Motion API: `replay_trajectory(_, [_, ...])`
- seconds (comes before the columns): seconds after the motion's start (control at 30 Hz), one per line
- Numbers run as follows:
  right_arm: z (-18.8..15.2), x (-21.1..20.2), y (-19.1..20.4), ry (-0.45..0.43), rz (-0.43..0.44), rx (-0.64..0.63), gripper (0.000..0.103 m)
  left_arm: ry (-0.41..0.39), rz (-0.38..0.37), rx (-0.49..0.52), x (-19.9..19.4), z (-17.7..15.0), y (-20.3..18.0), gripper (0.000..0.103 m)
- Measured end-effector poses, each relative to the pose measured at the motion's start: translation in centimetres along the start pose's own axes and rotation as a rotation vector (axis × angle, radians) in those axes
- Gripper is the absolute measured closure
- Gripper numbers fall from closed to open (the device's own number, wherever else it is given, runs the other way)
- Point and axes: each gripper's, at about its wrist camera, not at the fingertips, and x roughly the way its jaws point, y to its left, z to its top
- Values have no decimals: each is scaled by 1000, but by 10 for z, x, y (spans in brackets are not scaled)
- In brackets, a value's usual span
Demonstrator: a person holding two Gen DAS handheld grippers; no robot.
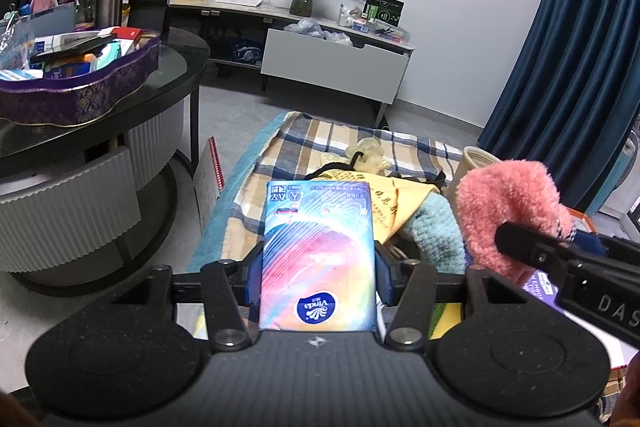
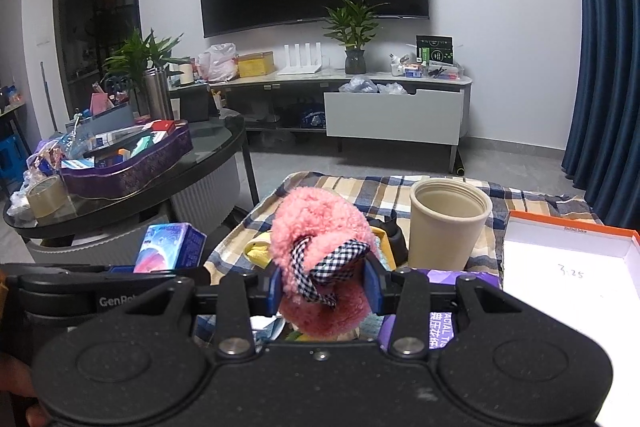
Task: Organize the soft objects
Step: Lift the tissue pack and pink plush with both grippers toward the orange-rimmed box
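My left gripper (image 1: pixel 318 279) is shut on a rainbow Vinda tissue pack (image 1: pixel 318 251) and holds it above the plaid cloth (image 1: pixel 340 139). The pack also shows at the left of the right wrist view (image 2: pixel 170 247). My right gripper (image 2: pixel 324 287) is shut on a fluffy pink item with a checked ribbon (image 2: pixel 316 227), held above the cloth. The pink item also shows in the left wrist view (image 1: pixel 508 211), just right of the tissue pack. On the cloth lie a yellow bag (image 1: pixel 400 203), a light-blue knitted item (image 1: pixel 436 227) and a pale yellowish item (image 1: pixel 368 153).
A beige cup (image 2: pixel 444 223) stands on the cloth right of the pink item. An orange-rimmed white box (image 2: pixel 568 267) lies at the right. A purple pack (image 2: pixel 440 323) lies under my right gripper. A round dark table (image 1: pixel 176 67) with a purple tin (image 1: pixel 80 87) is at the left.
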Motion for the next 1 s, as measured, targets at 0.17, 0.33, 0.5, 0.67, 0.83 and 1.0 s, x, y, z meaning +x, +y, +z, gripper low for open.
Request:
replay_trajectory(0.17, [1,-4,-3,0,-16,4,54,-2,-8,12,0,2,-8,50])
replay_trajectory(0.33, [-1,-8,-9,2,-26,15,54,0,-14,28,-2,0,-14,50])
replay_trajectory(0.5, [3,-12,-15,-12,-38,26,54,5,-17,40,-2,1,-20,50])
replay_trajectory(0.67, [7,-18,-23,-27,-47,38,54,-6,-24,56,-3,6,-27,50])
replay_trajectory(0.83, [9,-22,-33,-36,-60,52,54,-16,-38,75,-5,8,-39,50])
replay_trajectory(1.0, [9,-27,-42,-44,-78,64,54,-16,-53,92,-5,6,-50,50])
